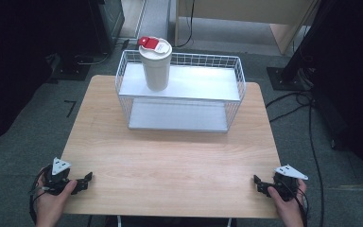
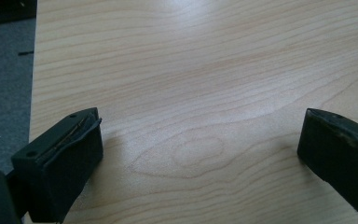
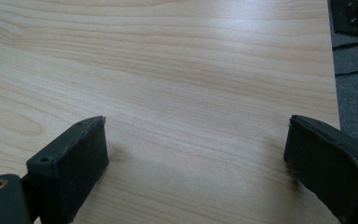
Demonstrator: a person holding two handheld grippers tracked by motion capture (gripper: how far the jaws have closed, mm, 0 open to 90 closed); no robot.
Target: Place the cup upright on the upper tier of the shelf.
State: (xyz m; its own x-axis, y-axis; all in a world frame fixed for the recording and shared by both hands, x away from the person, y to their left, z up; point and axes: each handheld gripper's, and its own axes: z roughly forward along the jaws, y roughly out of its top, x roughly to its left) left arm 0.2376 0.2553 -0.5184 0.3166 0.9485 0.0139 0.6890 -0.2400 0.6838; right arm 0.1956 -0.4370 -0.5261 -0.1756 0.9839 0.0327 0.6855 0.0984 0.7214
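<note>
White tumbler [image 1: 155, 66] upright on wire rack's [image 1: 234, 71] top shelf

In the left gripper view, the left gripper [image 2: 200, 154] has both jaws cut off by the bottom edge, and its right jaw also by the right edge. The right gripper [image 3: 196, 158] is cut the same way. The cup [image 1: 155, 66], far ahead of both, hides part of the basket [image 1: 236, 78] wall behind it.
</note>
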